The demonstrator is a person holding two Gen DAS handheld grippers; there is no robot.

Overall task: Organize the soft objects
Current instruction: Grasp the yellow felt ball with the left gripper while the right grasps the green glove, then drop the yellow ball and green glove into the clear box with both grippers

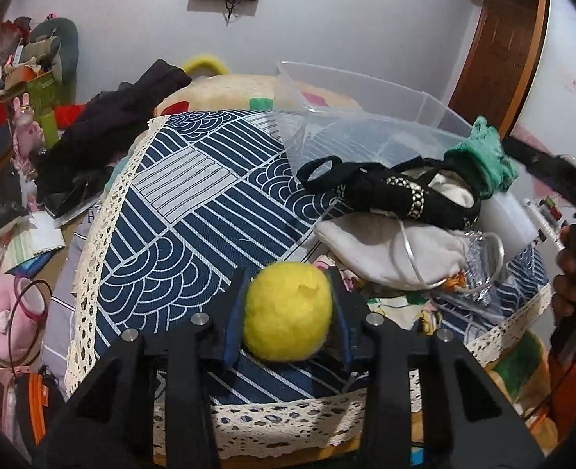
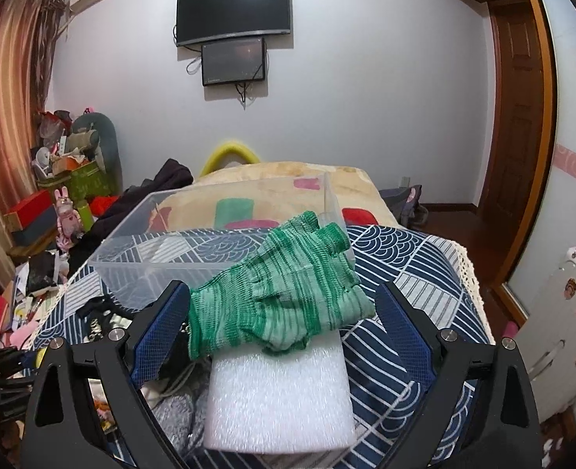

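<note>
My left gripper [image 1: 288, 281] is shut on a yellow fuzzy ball [image 1: 288, 310], held just above the blue patterned cloth [image 1: 194, 211]. Ahead to the right lie a black embroidered pouch [image 1: 401, 191], a white drawstring pouch [image 1: 397, 250] and a green knit glove [image 1: 483, 152]. My right gripper [image 2: 284, 297] is open, its fingers on either side of the green glove [image 2: 284, 301], which rests on a white foam block [image 2: 280, 394]. A clear plastic bin [image 2: 163, 250] stands empty behind the glove; it also shows in the left wrist view [image 1: 366, 117].
The cloth covers a small table with a lace edge [image 1: 92, 242]. A bed with a beige blanket [image 2: 280, 191] lies behind. Clutter, boxes and plush toys [image 1: 14, 125] fill the floor at the left. A white fridge [image 2: 561, 320] stands at the right.
</note>
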